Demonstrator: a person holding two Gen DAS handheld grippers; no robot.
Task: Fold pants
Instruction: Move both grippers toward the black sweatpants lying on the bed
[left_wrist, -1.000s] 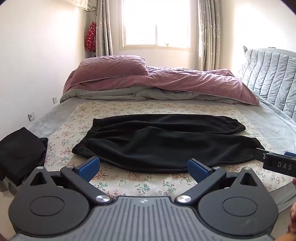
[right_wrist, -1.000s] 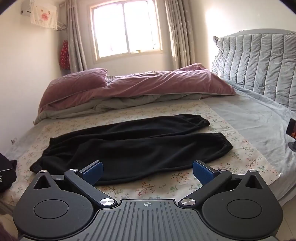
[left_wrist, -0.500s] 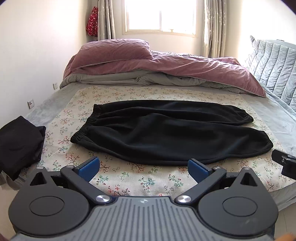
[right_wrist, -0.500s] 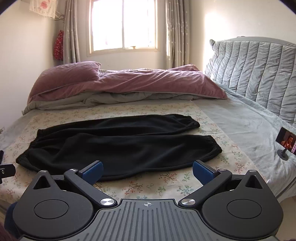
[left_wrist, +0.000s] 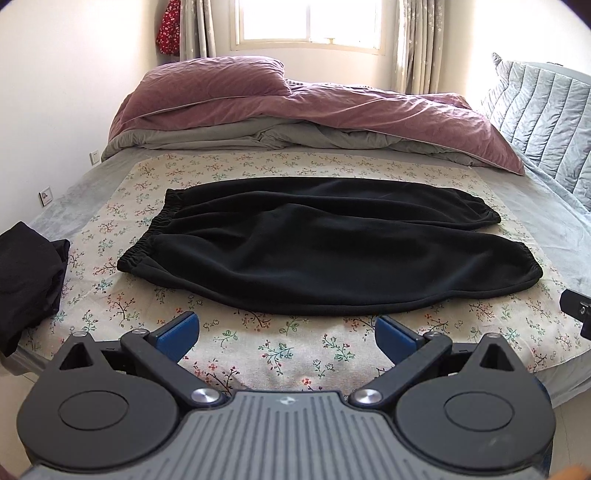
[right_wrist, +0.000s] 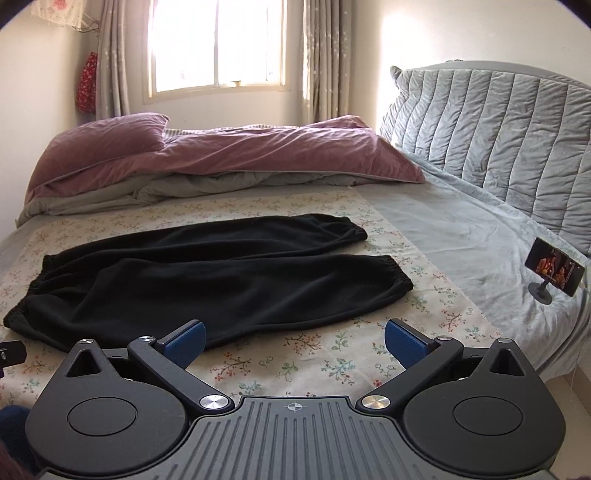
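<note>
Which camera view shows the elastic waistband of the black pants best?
The left wrist view: the whole gathered waistband lies unobstructed there. In the right wrist view it sits at the frame's left edge, more distorted.

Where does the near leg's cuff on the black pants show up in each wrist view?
Left wrist: near-leg cuff at right of centre, close to the frame edge.
Right wrist: same cuff right of centre, mid-height.
Shared landmark: purple pillow far left on the bed.
</note>
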